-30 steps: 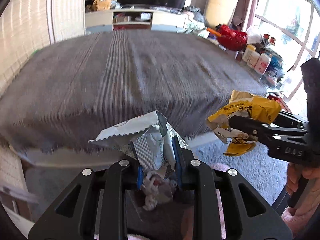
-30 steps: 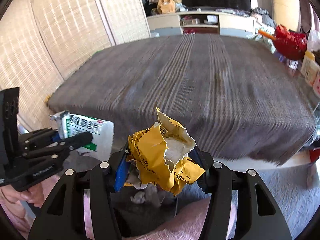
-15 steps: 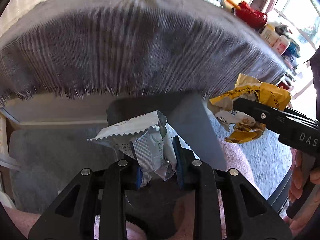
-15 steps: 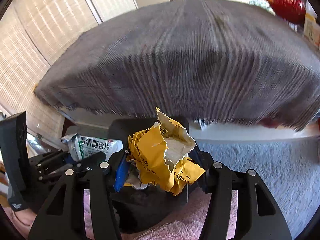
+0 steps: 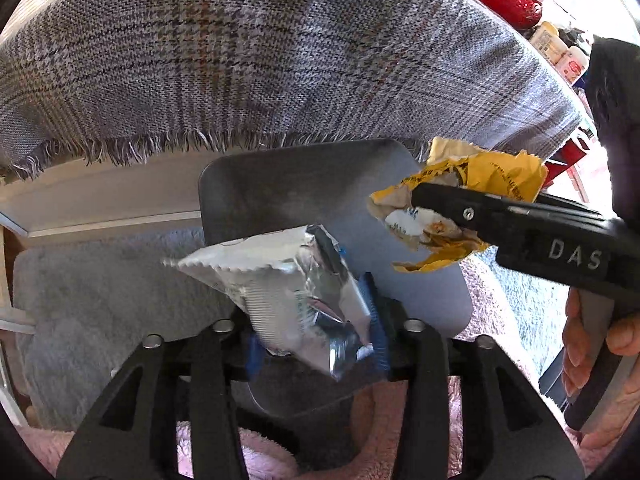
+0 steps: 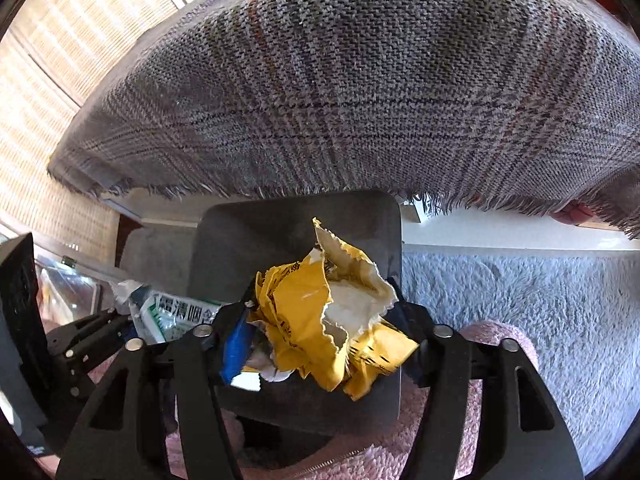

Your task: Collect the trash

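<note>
A dark grey bin point(image 5: 288, 184) stands on the floor right under both grippers. My left gripper point(image 5: 316, 336) points down over it and its jaws are opening. The silver-white packet point(image 5: 288, 292) between them is tilted and blurred, slipping free of the pads. My right gripper point(image 6: 320, 332) hangs just to the right of the left one, also above the bin point(image 6: 280, 236). Its jaws are opening too, with a crumpled yellow wrapper point(image 6: 304, 304) still wedged between the pads. The left wrist view shows that wrapper point(image 5: 480, 176) from the side.
A grey plaid blanket point(image 5: 280, 60) with a fringed edge hangs over the furniture behind the bin. A fluffy grey rug point(image 6: 520, 300) covers the floor. Pink fleece clothing point(image 5: 400, 440) lies below the grippers. A hand point(image 5: 592, 344) holds the right gripper's handle. Bottles and a red object point(image 5: 508, 0) stand far right.
Both grippers dropped from above the blanket to just over the bin. The left jaws spread and the packet tipped and began sliding out. The right jaws widened slightly around the yellow wrapper.
</note>
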Action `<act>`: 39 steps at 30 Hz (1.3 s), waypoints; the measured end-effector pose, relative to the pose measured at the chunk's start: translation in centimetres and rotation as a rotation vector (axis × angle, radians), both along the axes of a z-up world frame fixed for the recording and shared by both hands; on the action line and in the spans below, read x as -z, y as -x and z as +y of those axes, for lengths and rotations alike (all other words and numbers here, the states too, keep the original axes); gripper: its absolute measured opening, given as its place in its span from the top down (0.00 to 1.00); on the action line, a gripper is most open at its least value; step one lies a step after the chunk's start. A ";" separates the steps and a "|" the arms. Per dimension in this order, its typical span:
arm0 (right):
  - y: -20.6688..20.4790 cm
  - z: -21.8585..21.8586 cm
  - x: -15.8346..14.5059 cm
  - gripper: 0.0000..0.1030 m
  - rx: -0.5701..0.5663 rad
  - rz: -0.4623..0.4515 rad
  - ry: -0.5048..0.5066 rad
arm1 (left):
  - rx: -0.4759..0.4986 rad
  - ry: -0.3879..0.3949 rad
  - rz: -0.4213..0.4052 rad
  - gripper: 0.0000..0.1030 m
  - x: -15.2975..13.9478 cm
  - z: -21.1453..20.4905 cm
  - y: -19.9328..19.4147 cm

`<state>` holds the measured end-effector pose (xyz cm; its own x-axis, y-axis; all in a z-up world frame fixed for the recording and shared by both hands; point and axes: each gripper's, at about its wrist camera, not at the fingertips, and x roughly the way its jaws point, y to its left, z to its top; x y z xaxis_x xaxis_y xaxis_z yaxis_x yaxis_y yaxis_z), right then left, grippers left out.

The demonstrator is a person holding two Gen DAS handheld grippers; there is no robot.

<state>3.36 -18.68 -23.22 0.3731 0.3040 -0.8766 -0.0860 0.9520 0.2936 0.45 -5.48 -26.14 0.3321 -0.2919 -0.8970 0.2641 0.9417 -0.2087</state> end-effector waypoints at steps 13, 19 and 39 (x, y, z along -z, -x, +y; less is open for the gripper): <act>1.0 -1.6 -3.8 0.03 0.049 -0.114 0.077 | -0.037 0.003 -0.037 0.08 -1.6 1.8 -0.2; 2.5 -3.6 -6.7 0.03 0.117 -0.226 0.139 | -0.071 0.042 -0.080 0.08 -4.0 3.0 0.0; 5.9 -5.6 -18.2 0.03 0.284 -0.676 0.242 | -0.099 -0.013 -0.680 0.08 -21.0 2.3 1.7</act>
